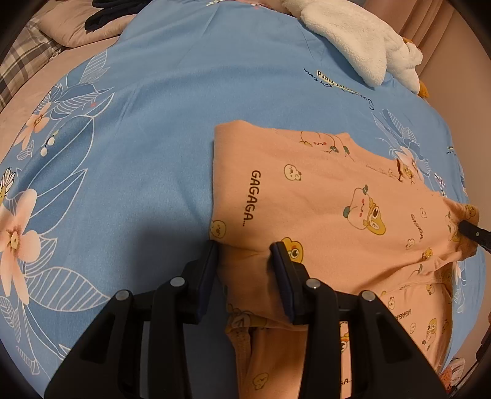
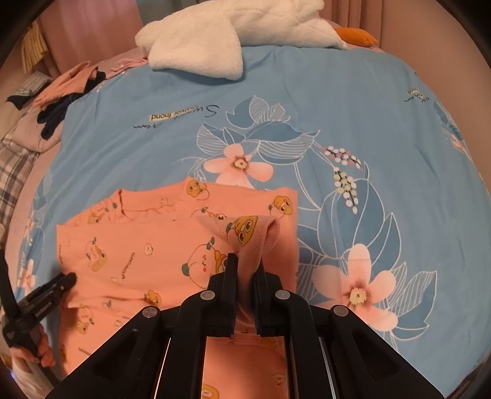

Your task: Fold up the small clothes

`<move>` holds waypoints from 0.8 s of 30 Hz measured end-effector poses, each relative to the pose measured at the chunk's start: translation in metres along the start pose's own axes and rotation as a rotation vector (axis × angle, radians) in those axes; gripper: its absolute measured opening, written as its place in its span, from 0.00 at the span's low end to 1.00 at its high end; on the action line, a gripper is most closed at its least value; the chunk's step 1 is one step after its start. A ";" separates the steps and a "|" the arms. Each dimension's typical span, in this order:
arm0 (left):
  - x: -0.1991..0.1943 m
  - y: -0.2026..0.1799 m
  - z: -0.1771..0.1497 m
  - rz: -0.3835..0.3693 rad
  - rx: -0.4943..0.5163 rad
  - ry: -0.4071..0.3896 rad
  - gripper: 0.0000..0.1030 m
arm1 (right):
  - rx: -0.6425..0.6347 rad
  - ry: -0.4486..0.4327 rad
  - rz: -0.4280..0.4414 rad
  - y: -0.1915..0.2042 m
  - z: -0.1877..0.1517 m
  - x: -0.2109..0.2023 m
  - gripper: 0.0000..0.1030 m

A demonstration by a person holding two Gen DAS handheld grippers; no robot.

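Between gripper (image 2: 245,264) fingers, garment (image 2: 138,245) cuff half-hidden

A blue bedspread (image 2: 353,101) printed with pink flowers, white-outlined leaves and script lettering covers the bed; a fluffy white blanket (image 2: 221,40) lies bunched at its far edge; an orange plush piece (image 2: 356,36) pokes out beside it; dark and peach clothes (image 2: 66,92) are heaped near a plaid pillow (image 1: 21,64); pink curtains (image 2: 92,27) hang behind.

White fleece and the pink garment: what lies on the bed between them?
In the right wrist view, only bare blue bedsheet lies between the fleece and the garment, printed with lettering and a flower.
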State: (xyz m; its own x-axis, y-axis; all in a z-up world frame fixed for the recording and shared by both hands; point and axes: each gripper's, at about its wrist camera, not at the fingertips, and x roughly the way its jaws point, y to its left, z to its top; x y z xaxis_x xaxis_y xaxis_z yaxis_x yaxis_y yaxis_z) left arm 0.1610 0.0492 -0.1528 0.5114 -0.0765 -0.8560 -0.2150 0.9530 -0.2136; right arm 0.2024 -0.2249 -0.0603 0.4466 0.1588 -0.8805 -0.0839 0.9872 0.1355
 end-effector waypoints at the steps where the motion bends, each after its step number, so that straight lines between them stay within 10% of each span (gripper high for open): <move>1: 0.000 0.000 0.000 -0.001 0.000 0.000 0.37 | 0.002 0.004 -0.002 0.000 0.000 0.002 0.08; 24: 0.000 0.002 0.001 -0.008 -0.005 0.005 0.37 | 0.004 0.062 -0.044 -0.007 -0.010 0.032 0.08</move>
State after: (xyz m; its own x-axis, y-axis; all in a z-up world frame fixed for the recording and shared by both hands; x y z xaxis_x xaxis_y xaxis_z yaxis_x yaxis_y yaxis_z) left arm 0.1611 0.0510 -0.1529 0.5086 -0.0858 -0.8567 -0.2154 0.9507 -0.2230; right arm 0.2080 -0.2265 -0.0937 0.3942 0.1139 -0.9119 -0.0615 0.9933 0.0975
